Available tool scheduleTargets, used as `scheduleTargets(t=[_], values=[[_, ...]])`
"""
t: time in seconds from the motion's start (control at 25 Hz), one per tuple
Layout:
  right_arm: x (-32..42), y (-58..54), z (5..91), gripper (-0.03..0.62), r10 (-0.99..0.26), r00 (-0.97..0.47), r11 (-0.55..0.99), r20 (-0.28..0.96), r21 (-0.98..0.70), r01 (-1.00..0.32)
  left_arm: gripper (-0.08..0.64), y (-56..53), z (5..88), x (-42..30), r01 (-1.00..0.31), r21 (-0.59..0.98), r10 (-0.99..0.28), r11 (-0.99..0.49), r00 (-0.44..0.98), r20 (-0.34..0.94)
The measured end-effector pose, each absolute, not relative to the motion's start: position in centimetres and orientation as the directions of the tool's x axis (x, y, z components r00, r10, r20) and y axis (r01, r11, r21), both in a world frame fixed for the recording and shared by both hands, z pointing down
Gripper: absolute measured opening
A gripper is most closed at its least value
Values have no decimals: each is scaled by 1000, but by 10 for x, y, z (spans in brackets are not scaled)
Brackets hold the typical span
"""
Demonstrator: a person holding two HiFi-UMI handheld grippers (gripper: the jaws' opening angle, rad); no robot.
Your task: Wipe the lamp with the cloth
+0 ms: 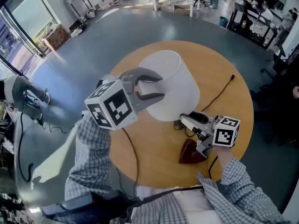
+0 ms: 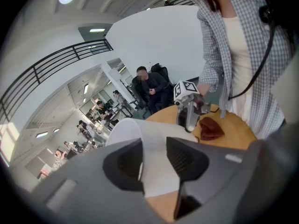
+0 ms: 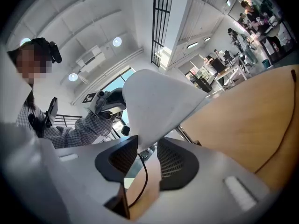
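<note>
Lamp (image 1: 170, 85): on your bench (image 1: 224, 106), top rim of the shade clamped in your left fingers (image 1: 145, 73). Right fingers (image 1: 189, 120) seem pinched on its lower rim.
Cloth (image 1: 189, 153): unheld, lying just below them.
Risks: two grips creasing the thin shade; lamp tipping; cable (image 1: 219, 94) snagging.

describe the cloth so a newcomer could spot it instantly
Start at the round wooden table and go to the edge nearest the person, below the white drum-shaped lampshade. The crumpled dark red cloth lies there, the only red, soft thing beside the thin black cable.
</note>
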State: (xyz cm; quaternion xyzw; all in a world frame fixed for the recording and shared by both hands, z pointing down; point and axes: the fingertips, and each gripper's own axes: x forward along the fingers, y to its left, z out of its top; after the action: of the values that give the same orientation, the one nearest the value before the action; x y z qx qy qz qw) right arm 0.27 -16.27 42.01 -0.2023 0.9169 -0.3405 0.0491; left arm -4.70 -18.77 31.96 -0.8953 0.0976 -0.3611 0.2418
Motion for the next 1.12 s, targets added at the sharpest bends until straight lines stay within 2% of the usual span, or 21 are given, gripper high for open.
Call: scheduleTargets(t=[0.36,0.8,1.12], values=[[-1,-164,423,100,-378,-925,706,48,-631,-321,152,-198,321,-45,9,-523,-378,-852,680,628],[-31,-161,427,94,-358,-933,675,28,-683,-279,150,-196,320,-67,48,-533,-384,-845,639,667],[-2,-158,427,89,-327,-944,667,38,-698,-260,153,-193,316,-34,79,-526,-368,-847,628,686]])
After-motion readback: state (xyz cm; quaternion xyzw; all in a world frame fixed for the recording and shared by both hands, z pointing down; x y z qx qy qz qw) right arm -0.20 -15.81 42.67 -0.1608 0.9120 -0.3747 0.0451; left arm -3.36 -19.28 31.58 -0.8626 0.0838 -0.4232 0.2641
